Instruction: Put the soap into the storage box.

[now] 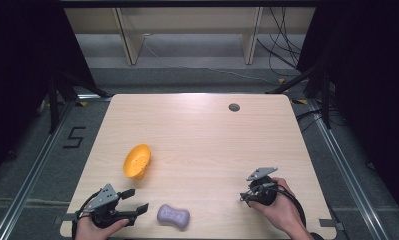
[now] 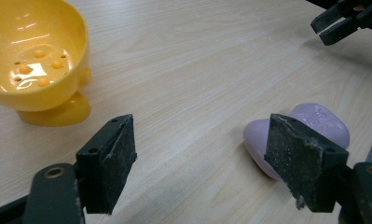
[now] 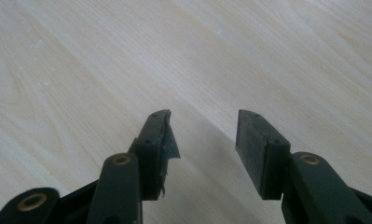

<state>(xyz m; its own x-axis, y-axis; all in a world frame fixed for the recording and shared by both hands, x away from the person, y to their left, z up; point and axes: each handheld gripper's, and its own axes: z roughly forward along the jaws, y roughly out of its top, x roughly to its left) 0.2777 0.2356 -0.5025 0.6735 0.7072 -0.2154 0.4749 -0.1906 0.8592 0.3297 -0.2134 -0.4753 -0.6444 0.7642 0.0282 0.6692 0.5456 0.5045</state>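
A yellow strainer-like dish with small holes in its bottom lies tilted on the wooden table, left of centre. A purple bar of soap rests near the front edge. My left gripper lies just left of the soap, open, with bare table between its jaws. In the left gripper view the soap sits just past the right jaw, partly hidden by it. My right gripper rests at the front right, open over bare wood.
A dark round hole sits near the table's far edge. Beyond it stand pale shelf legs and loose cables. Black curtains flank both sides. My right gripper's jaws show at the top right of the left gripper view.
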